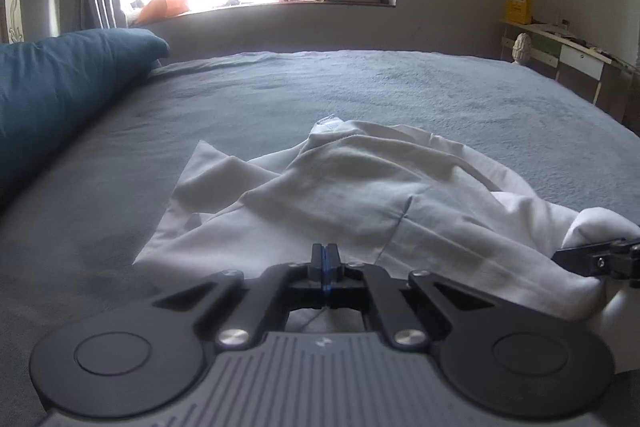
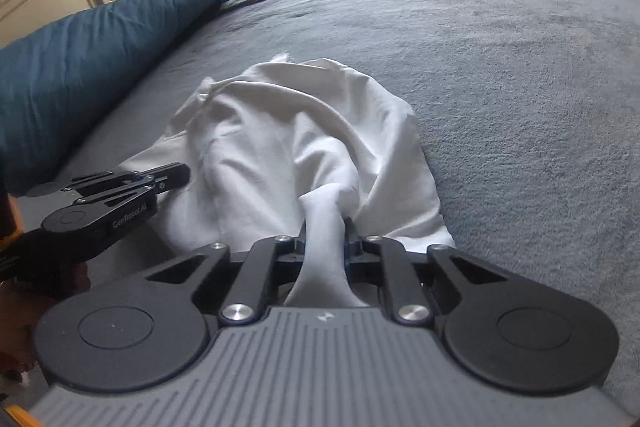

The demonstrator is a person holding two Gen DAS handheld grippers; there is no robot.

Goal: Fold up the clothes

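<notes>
The right gripper (image 2: 325, 239) is pinching a bunched rope of the white garment (image 2: 304, 131) — the left gripper (image 1: 325, 259) is sitting fully closed at its near hem, though any cloth between its pads is hidden. The garment is lying crumpled near the bed's (image 2: 520, 87) near edge, stretching away from both tools, which are angling downward side by side.

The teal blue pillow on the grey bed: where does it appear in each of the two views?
Left wrist view: teal blue pillow at the left edge, middle height, on the grey bed.
Right wrist view: same pillow at upper left, reaching farther in.
Shared landmark: crumpled white cloth garment, right of the pillow in both.
</notes>
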